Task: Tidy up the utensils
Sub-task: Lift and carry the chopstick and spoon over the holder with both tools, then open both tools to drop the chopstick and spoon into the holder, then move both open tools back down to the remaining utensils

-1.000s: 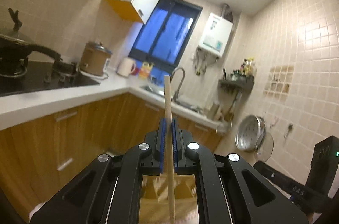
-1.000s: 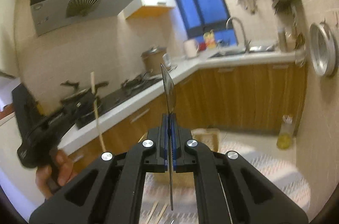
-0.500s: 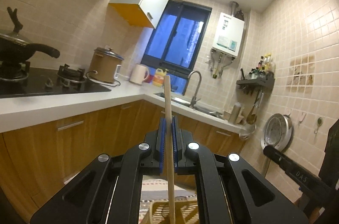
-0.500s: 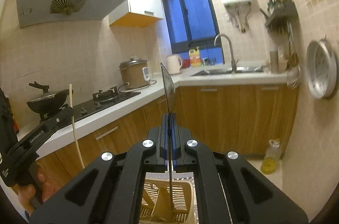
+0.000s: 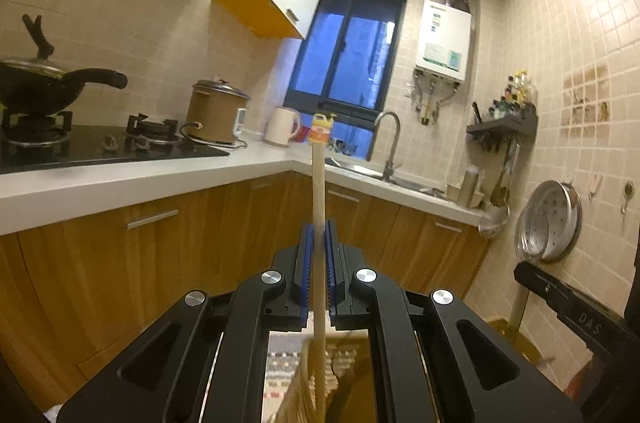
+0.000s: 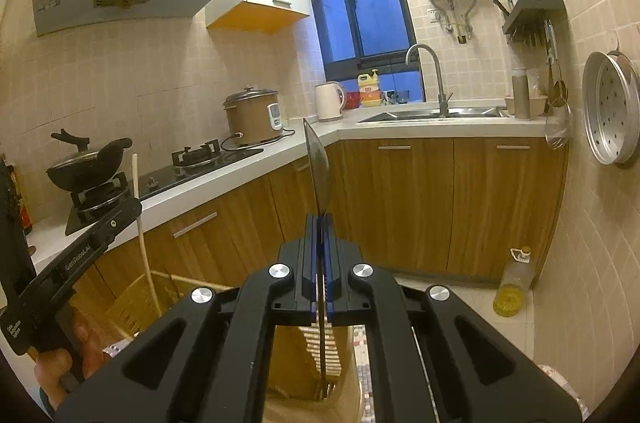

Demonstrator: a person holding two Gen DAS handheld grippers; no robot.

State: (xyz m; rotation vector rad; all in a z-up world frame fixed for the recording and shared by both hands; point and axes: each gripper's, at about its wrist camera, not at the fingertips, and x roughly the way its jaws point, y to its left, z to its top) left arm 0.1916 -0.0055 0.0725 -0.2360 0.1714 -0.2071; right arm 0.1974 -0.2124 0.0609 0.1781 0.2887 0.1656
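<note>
My left gripper (image 5: pixel 319 235) is shut on a wooden chopstick (image 5: pixel 319 183) that stands upright between the blue pads, its lower end over a tan slotted basket (image 5: pixel 298 383). My right gripper (image 6: pixel 319 223) is shut on a metal spoon (image 6: pixel 318 159), held upright with its bowl upward and its handle reaching down over the same basket (image 6: pixel 132 307). In the right wrist view the left gripper (image 6: pixel 120 215) with its chopstick (image 6: pixel 141 223) shows at the left. In the left wrist view the right gripper's finger (image 5: pixel 568 303) shows at the lower right.
A white counter (image 6: pixel 248 163) over wooden cabinets (image 6: pixel 420 203) runs along the wall with a gas hob (image 6: pixel 196 155), a black wok (image 6: pixel 86 171), a rice cooker (image 6: pixel 252 119), a kettle (image 6: pixel 329 101) and a sink (image 6: pixel 432 113). An oil bottle (image 6: pixel 514 283) stands on the floor. A steel tray (image 6: pixel 610 107) hangs at right.
Both grippers have tilted downward, so the counter and cabinets sit higher in view and the basket shows beneath both. Each still holds its utensil.
</note>
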